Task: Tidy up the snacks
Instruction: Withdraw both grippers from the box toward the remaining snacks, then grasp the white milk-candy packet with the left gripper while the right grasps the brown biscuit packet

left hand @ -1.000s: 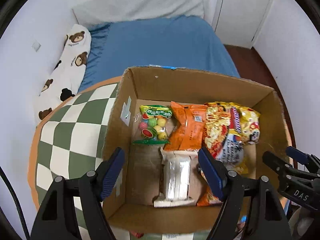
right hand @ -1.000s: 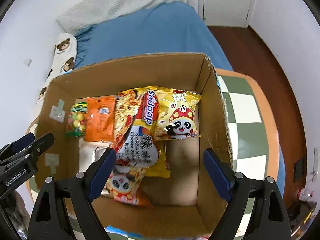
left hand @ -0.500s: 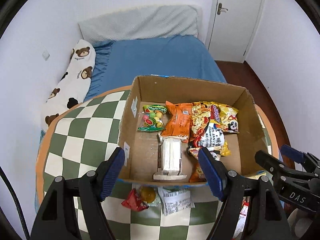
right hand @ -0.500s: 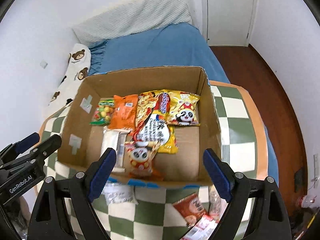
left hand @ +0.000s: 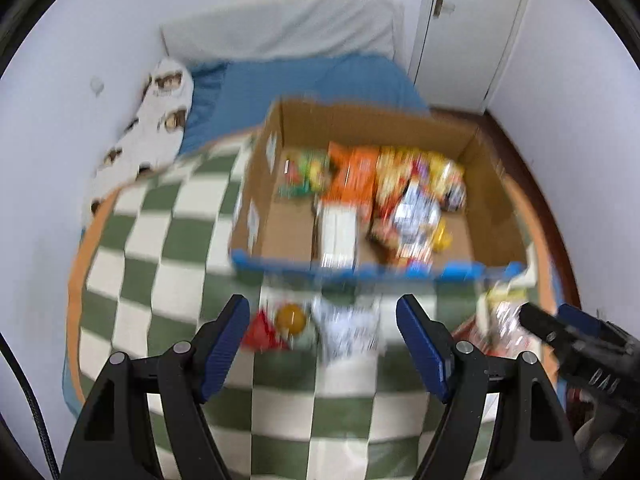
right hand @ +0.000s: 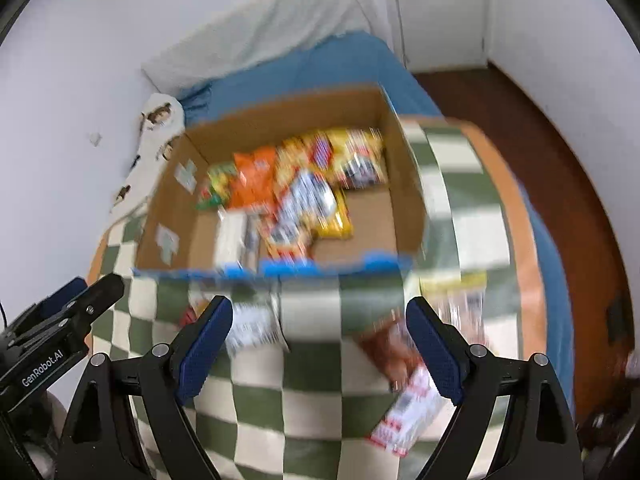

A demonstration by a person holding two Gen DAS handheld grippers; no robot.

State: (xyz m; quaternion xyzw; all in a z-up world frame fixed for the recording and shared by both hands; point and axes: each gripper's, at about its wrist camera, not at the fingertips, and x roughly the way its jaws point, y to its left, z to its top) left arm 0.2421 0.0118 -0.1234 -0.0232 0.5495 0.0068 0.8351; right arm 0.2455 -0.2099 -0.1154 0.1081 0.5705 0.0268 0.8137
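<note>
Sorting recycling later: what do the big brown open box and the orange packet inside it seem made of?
The big brown open box looks like matte corrugated cardboard: plain brown walls, raw cut edges. The orange packet looks like plastic or foil film; blur hides any gloss, so that is a guess.

Both views are motion-blurred; fine print is unreadable.

Cardboard box (left hand: 490, 184): open-topped, upright on the checked surface, blue tape along its near rim. Inside, at the far wall, a green-and-multicolour candy bag (left hand: 304, 174) lies flat at the 9 o'clock end, an orange packet (left hand: 354, 176) just beside it, and overlapping yellow-red snack bags (left hand: 416, 196) toward 3 o'clock. A white packet (left hand: 338, 232) lies at 6 o'clock of the orange one.

Outside, near the front rim: a red wrapper with a round yellow item (left hand: 290, 318), a white-silver packet (left hand: 348, 330) beside it, a brown packet (right hand: 390, 346), and a white-red packet (right hand: 406, 416) at 5 o'clock.
</note>
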